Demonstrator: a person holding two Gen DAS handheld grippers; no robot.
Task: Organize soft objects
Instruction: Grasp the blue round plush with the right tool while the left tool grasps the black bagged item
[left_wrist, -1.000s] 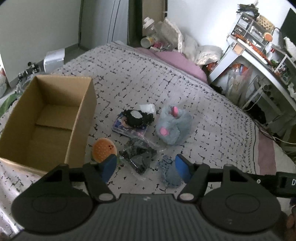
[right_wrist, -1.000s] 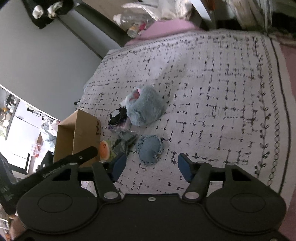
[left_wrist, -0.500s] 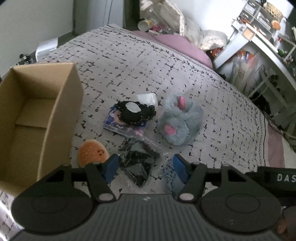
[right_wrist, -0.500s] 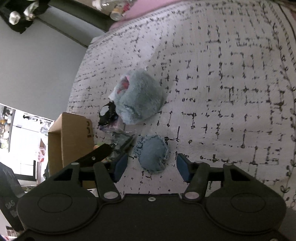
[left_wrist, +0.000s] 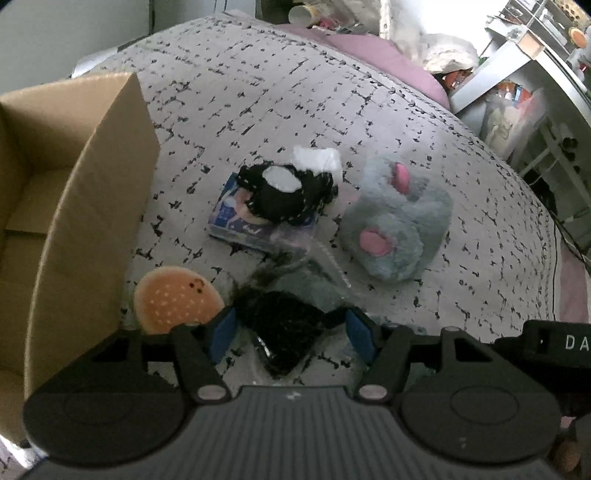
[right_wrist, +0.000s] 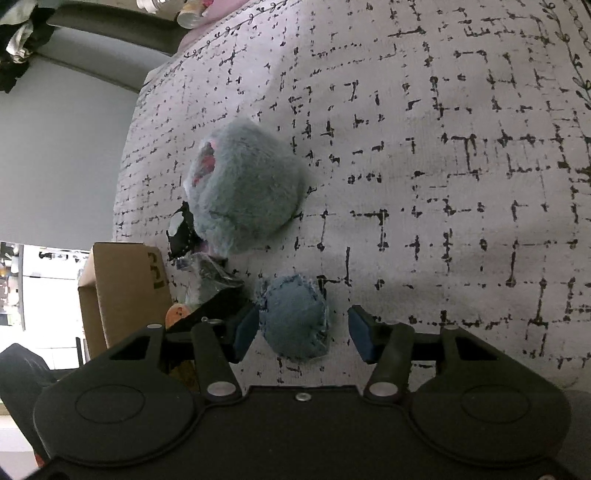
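Observation:
Soft things lie in a cluster on the quilted bed (left_wrist: 258, 96). My left gripper (left_wrist: 291, 332) is open and low over a black item in a clear plastic bag (left_wrist: 284, 325), which lies between its blue pads without touching them. A burger plush (left_wrist: 173, 299) sits just left of the left finger. A fluffy grey plush with pink patches (left_wrist: 399, 229) lies further right. In the right wrist view my right gripper (right_wrist: 303, 334) straddles a round blue denim cushion (right_wrist: 293, 321). Its jaws are closing, with gaps still showing on both sides of the cushion.
An open cardboard box (left_wrist: 92, 206) stands at the left, close to the burger plush. A black fuzzy item with a white patch (left_wrist: 284, 195) rests on a blue packet (left_wrist: 236, 221), with a white tissue (left_wrist: 317, 158) behind it. Pillows, clutter and a shelf unit lie beyond the bed.
Both grippers have sunk toward the bed and moved in on the cluster. The bagged black item now lies between the left fingers, and the right fingers have narrowed around the blue cushion.

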